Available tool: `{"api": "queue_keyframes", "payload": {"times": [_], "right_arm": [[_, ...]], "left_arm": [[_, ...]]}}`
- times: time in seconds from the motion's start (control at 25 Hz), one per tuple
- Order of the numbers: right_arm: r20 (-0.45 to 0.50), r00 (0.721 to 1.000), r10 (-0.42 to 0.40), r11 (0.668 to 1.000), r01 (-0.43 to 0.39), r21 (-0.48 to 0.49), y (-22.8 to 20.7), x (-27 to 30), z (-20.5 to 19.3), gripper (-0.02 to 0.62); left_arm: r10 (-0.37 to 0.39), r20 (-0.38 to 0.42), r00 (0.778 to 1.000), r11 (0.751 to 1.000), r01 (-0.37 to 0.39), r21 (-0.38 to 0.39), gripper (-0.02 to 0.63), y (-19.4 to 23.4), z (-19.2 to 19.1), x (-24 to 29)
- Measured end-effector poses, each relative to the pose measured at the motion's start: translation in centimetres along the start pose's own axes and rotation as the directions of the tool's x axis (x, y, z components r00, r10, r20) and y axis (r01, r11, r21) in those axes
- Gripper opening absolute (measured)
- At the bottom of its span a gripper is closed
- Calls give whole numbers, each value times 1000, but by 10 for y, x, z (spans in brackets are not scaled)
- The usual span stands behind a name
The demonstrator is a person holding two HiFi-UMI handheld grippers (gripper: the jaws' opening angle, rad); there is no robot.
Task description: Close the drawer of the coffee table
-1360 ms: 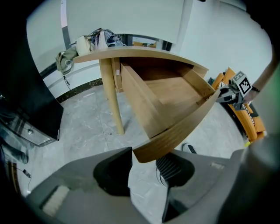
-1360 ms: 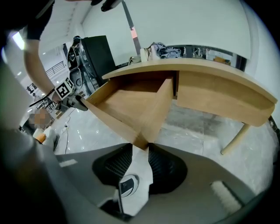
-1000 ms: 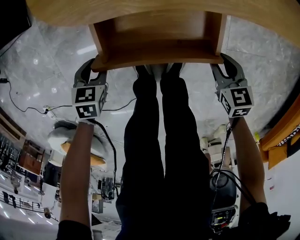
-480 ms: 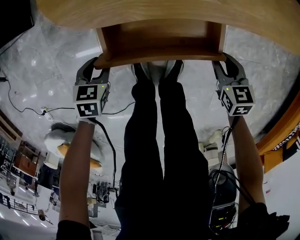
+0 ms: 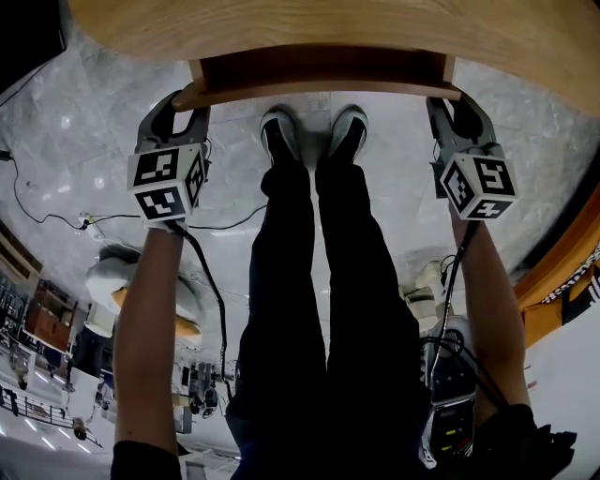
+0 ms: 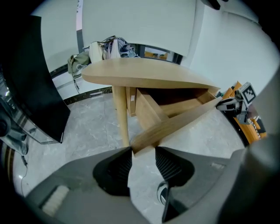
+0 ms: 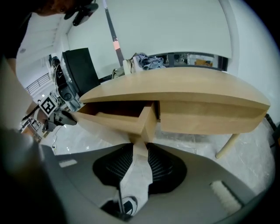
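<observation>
The coffee table's wooden tabletop (image 5: 328,28) fills the top of the head view. Only a narrow strip of the drawer and its front panel (image 5: 319,91) sticks out from under it. My left gripper (image 5: 178,101) straddles the panel's left end, and my right gripper (image 5: 459,101) straddles its right end. In the left gripper view the panel's end (image 6: 183,120) sits between the tips of the left gripper (image 6: 143,151), touching both pads. In the right gripper view the panel's corner (image 7: 109,124) is pinched between the tips of the right gripper (image 7: 140,146). The drawer's inside shows dark and partly open.
The person's legs and shoes (image 5: 281,131) stand between the grippers, close to the drawer. Round table legs (image 6: 122,118) (image 7: 229,144) rest on a grey marble floor. A cable (image 5: 56,220) trails at left. A black cabinet (image 6: 30,87) stands left and orange-brown furniture (image 5: 562,272) right.
The drawer has slid far in under the tabletop, and both grippers have moved with it toward the table. The shoes, earlier hidden by the drawer, now show.
</observation>
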State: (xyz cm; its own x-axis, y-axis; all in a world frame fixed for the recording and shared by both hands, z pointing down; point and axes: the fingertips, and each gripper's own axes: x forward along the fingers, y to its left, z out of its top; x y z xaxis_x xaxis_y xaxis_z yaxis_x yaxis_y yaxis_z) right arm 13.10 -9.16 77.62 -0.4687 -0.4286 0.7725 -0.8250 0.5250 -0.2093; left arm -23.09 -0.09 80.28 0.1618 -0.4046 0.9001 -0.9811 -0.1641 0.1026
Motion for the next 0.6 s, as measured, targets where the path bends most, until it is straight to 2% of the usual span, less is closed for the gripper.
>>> {"api": "queue_keyframes", "payload": {"times": [0.4, 0.6], "right_arm": [[136, 990, -30, 981, 2, 195, -21, 17, 32, 110], [223, 974, -46, 963, -16, 271, -26, 25, 43, 110]], "left_arm": [[44, 58, 997, 994, -37, -107, 173, 9, 35, 13], [64, 97, 993, 992, -52, -114, 173, 16, 49, 18]]}}
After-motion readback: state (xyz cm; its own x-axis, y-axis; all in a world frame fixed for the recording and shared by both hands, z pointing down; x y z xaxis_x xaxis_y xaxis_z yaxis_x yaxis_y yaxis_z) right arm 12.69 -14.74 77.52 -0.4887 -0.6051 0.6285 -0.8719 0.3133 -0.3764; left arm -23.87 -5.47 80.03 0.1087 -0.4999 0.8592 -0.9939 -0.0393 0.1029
